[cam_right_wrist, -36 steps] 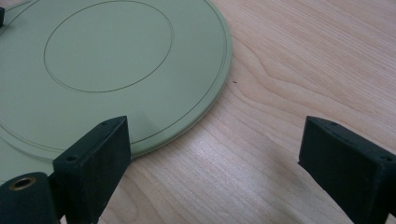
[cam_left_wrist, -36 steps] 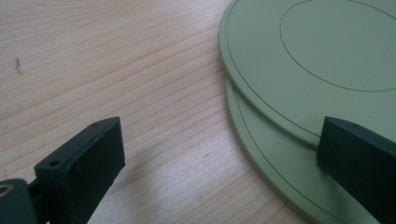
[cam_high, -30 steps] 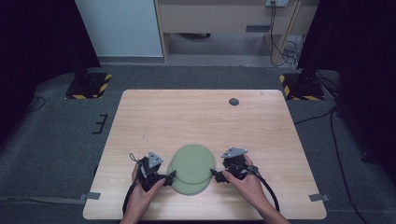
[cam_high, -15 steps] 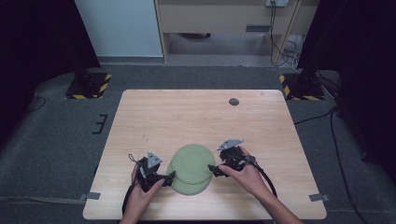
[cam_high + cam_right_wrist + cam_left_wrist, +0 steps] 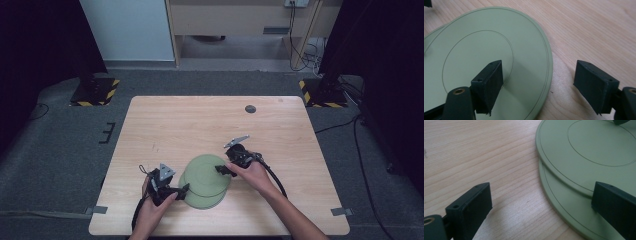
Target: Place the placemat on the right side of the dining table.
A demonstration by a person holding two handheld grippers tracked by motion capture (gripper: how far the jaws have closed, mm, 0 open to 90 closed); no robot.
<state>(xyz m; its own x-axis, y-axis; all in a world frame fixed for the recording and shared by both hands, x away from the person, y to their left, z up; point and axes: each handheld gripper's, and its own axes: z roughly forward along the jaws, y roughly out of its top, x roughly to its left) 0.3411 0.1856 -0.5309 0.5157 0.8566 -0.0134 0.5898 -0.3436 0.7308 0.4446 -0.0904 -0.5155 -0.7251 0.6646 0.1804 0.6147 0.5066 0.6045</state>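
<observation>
Two pale green plates lie stacked and offset near the front of the wooden table (image 5: 200, 125): the upper plate (image 5: 206, 170) (image 5: 586, 147) (image 5: 474, 42) rests on the lower plate (image 5: 202, 202) (image 5: 564, 207). My left gripper (image 5: 184, 190) (image 5: 540, 195) is open at their left rim, with one jaw over bare wood and the other over the plates' edge. My right gripper (image 5: 220, 170) (image 5: 539, 68) is open at the upper plate's right rim. Its jaws have just been closing, one above the plate and one over the table, neither pressing on the plate.
A small dark round disc (image 5: 250, 108) lies near the table's far edge. Black cables trail from both grippers toward the front edge. Black-and-yellow stand bases (image 5: 95, 90) sit on the floor beyond the table's far corners.
My right gripper has moved away from the front edge and to the left, along the upper plate's right rim. Left gripper has stayed put.
</observation>
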